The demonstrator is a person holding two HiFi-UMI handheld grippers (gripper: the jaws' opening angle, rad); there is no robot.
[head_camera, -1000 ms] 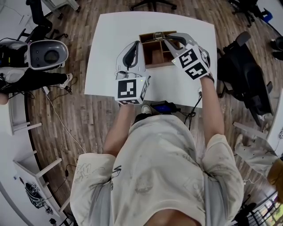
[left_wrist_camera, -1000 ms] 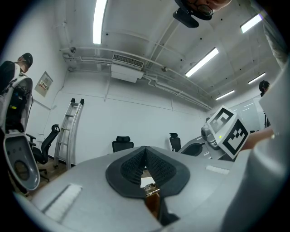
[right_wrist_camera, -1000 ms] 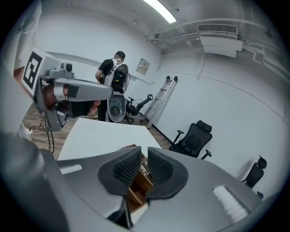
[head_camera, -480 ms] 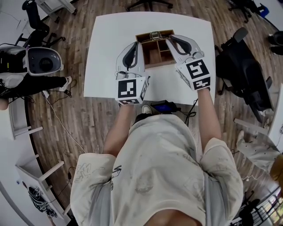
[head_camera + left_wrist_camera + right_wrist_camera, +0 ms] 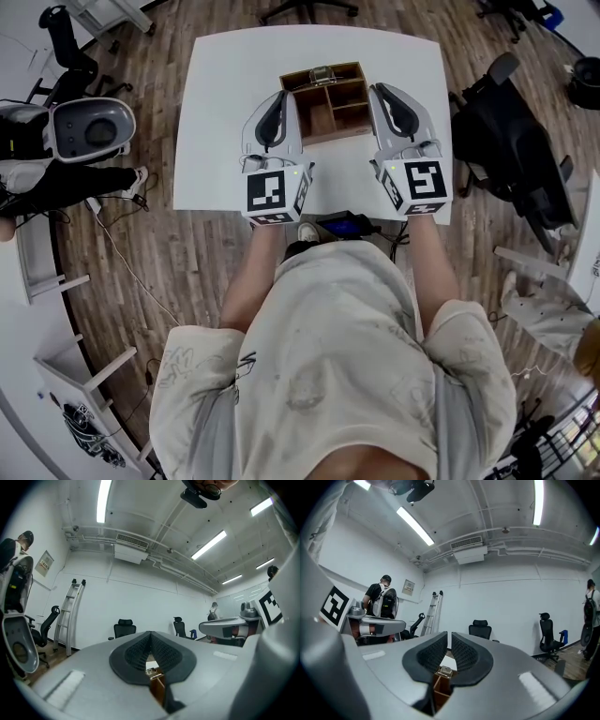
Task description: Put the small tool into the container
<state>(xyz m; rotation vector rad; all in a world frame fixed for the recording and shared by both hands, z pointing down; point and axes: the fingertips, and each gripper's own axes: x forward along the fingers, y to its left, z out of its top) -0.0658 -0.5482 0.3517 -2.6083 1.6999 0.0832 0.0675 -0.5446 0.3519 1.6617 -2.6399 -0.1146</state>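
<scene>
A wooden container with several compartments stands at the middle back of the white table. A small metal tool lies in its far strip. My left gripper rests on the table just left of the container, shut with nothing held. My right gripper sits just right of it, shut and empty too. In the left gripper view the shut left gripper frames the container and the tool. The right gripper likewise shows the container and the tool below its pads.
Office chairs stand on the wooden floor at the right and at the far edge. A grey round device and cables lie at the left. A blue object sits under the table's near edge.
My right gripper has drawn back from over the container's far strip to the table at the container's right side. The tool stays in the container. The left gripper has hardly moved.
</scene>
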